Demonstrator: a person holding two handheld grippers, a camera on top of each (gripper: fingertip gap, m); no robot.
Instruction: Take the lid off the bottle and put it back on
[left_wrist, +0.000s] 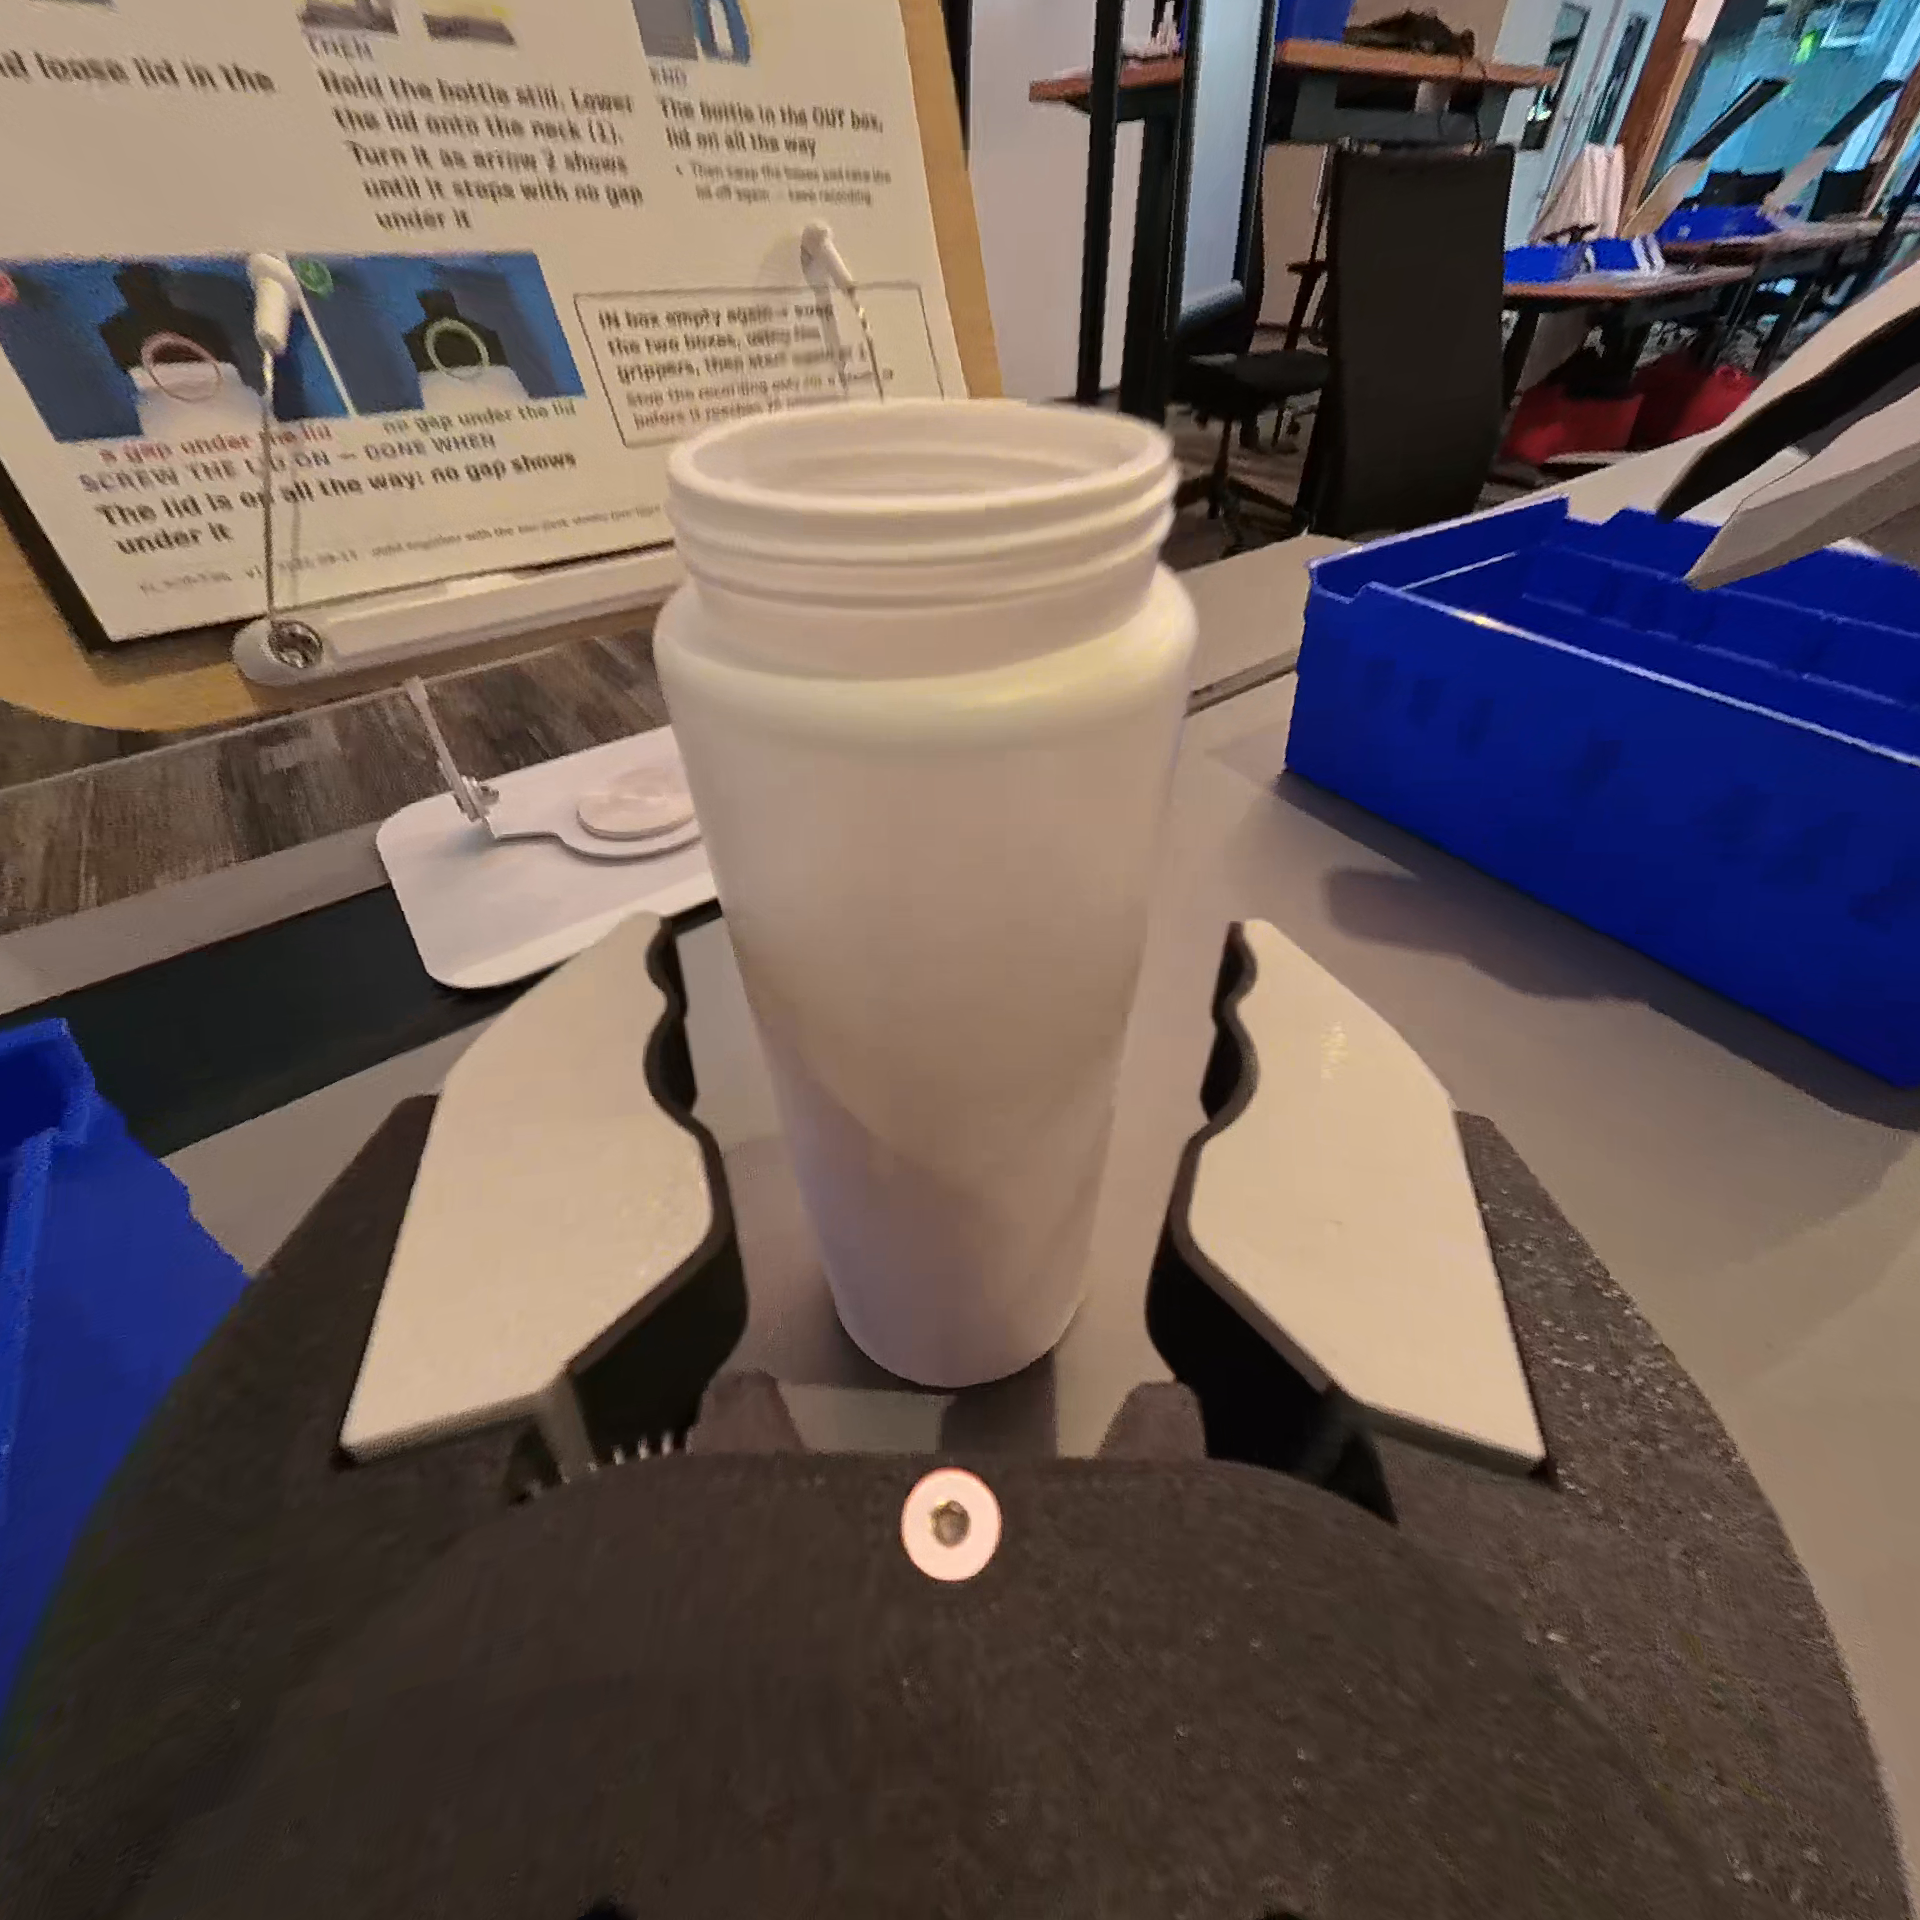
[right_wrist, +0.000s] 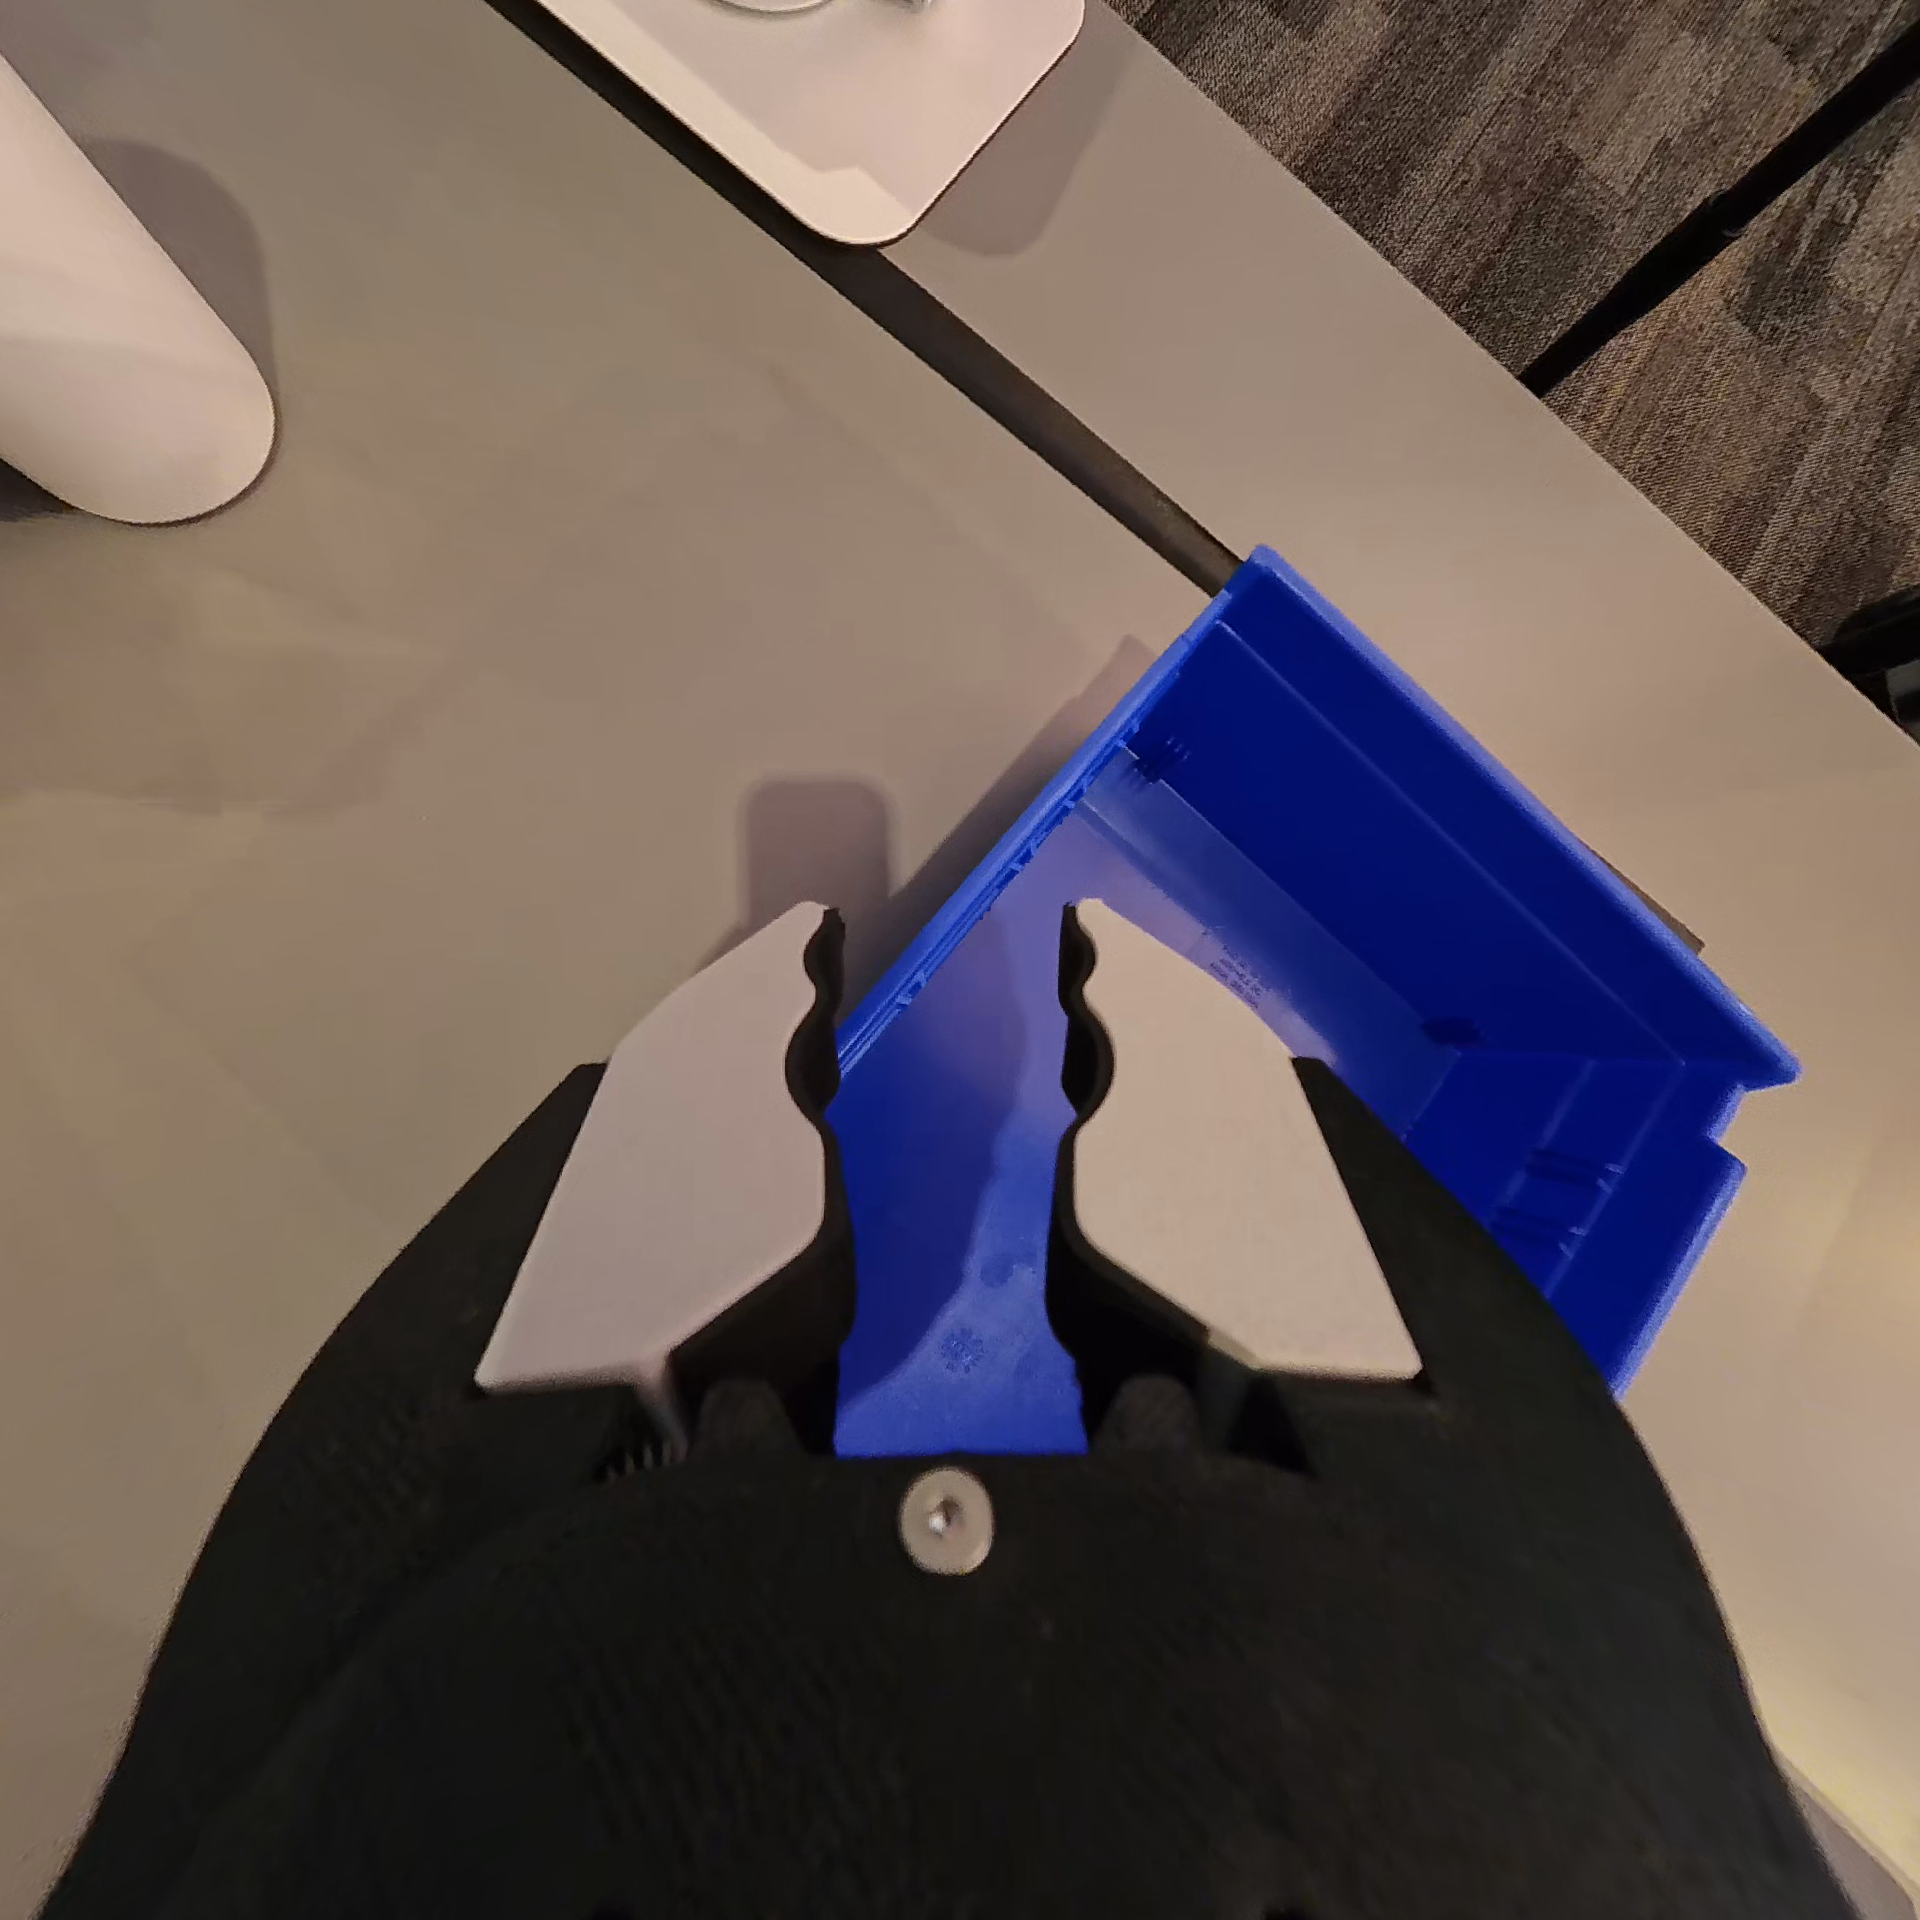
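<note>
Here, left claw (left_wrist: 951, 935) released around lidless bottle (left_wrist: 925, 883); right claw (right_wrist: 945, 914) released over blue bin (right_wrist: 1455, 883).

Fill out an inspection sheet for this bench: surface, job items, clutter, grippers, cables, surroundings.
Surface: grey table, with a dark seam running across it.
Job's things: white bottle upright, threaded neck open; lid: nothing seen.
Clutter: blue bin at right, second blue bin at the left edge; instruction sheet on a wooden board; white stand base.
Grippers: left gripper open, fingers either side of the bottle, not touching it; right gripper open, empty, above the right-hand bin.
Cables: thin wire hanging from a clip on the board.
Surroundings: desks and an office chair behind.
</note>
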